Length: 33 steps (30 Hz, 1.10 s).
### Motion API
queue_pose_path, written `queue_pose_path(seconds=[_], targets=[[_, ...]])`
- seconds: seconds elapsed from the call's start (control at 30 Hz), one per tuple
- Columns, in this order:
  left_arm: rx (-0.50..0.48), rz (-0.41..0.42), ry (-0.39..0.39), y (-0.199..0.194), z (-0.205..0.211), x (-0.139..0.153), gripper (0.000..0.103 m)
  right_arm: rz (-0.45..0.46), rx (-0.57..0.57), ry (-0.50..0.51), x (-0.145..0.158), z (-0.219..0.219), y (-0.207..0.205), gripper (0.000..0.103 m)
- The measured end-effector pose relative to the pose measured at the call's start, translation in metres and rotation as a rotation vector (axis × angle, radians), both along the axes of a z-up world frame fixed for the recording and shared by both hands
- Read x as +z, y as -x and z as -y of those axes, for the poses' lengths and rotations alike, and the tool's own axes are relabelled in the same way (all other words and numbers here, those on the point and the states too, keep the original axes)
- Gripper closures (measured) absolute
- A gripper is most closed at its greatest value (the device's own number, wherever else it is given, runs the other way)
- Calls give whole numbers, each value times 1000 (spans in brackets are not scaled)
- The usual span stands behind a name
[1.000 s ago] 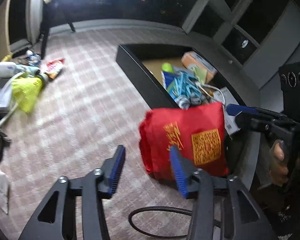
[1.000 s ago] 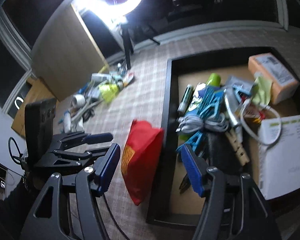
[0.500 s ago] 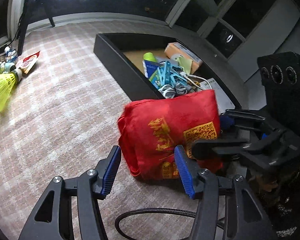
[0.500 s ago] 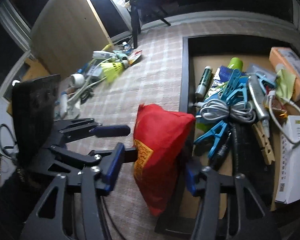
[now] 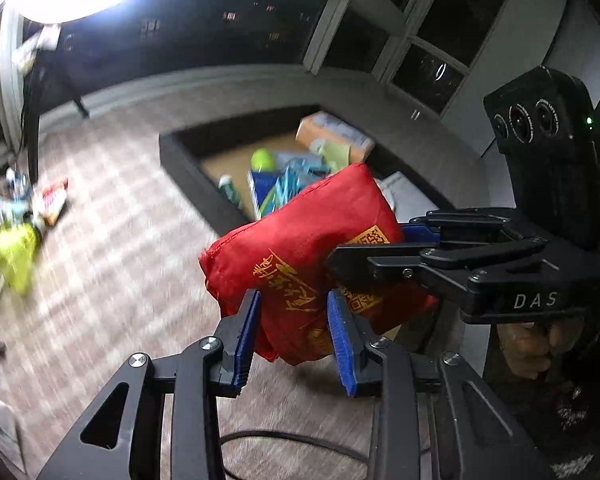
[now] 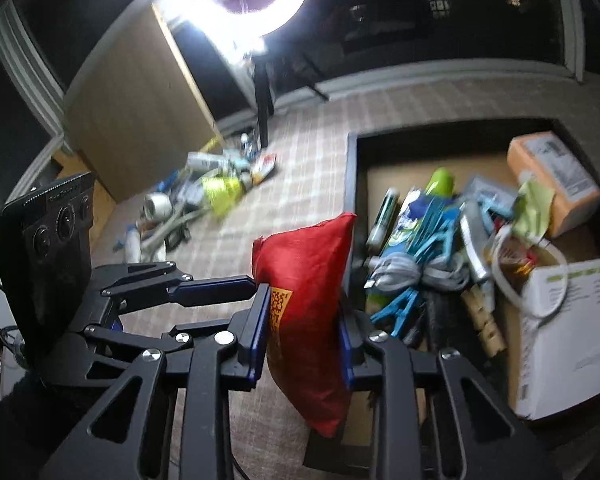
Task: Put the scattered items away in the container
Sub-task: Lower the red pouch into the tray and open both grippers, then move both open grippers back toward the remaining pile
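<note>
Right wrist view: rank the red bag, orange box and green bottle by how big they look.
1. Red bag, though it is nearest the camera, which inflates it.
2. Orange box.
3. Green bottle, partly buried.

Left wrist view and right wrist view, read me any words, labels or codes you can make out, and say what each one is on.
"DAS": white letters on the body of the right hand-held gripper.
Gold characters on the red bag: too stylised and tilted to read.
QR-style gold square on the red bag: a code, not legible.
White booklet in the black box: green heading, too blurred.
Orange packet label: too blurred.
</note>
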<state>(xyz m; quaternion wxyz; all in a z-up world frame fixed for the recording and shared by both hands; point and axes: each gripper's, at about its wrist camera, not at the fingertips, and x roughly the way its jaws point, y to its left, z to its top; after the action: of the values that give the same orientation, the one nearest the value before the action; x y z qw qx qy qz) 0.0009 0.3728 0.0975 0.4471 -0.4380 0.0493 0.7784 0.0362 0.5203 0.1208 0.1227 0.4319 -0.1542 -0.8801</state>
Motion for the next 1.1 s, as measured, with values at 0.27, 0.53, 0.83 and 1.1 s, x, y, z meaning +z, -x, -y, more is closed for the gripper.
queue_pose_path(seconds=[0.27,0.53,0.83,1.1], targets=[[13,-99,-52,13,-46,48,73,-111,-98,-47,45,-44,1,75],[63,-185,-28,11,-87,88,71,-210,-294,-123,79,-90,-7,23],[117,-232,-15,2,-68,108,70,-234,-268,-135,87,-88,-5,23],[228,-257,14,-1,-31,115,70,-224,-184,-117,83,-58,7,23]])
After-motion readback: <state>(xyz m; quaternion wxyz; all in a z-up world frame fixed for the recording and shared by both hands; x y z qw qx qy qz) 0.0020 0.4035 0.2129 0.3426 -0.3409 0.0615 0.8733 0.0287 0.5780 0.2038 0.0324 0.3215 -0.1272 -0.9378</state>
